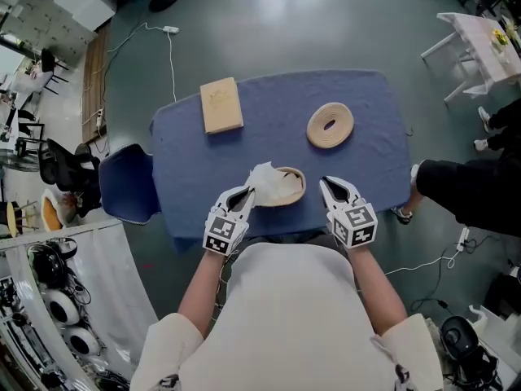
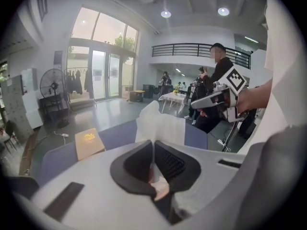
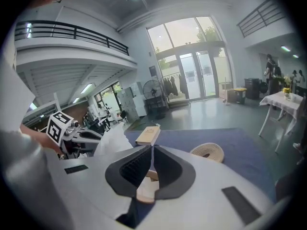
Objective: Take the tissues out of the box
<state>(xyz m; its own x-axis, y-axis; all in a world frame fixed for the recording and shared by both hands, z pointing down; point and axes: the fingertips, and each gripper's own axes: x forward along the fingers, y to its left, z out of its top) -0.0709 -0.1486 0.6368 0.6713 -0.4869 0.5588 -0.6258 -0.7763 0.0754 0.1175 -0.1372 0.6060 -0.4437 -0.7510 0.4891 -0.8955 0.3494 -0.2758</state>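
Note:
A white tissue (image 1: 264, 179) stands up out of a shallow oval wooden box (image 1: 295, 187) near the front edge of the blue-clothed table (image 1: 374, 149). My left gripper (image 1: 247, 194) is shut on the tissue's left side. In the left gripper view the tissue (image 2: 160, 124) rises from between the closed jaws of the left gripper (image 2: 153, 143). My right gripper (image 1: 325, 183) hovers just right of the box, jaws shut with nothing held. In its own view the right gripper's (image 3: 151, 147) jaws meet at the tips, and the left gripper (image 3: 88, 135) shows at left with the tissue (image 3: 112, 137).
A flat rectangular wooden box (image 1: 221, 104) lies at the table's back left, a round wooden ring (image 1: 330, 125) at back right. A blue chair (image 1: 126, 182) stands at the table's left. A person in dark clothes (image 1: 468, 190) is at its right. A white table (image 1: 480, 35) stands far right.

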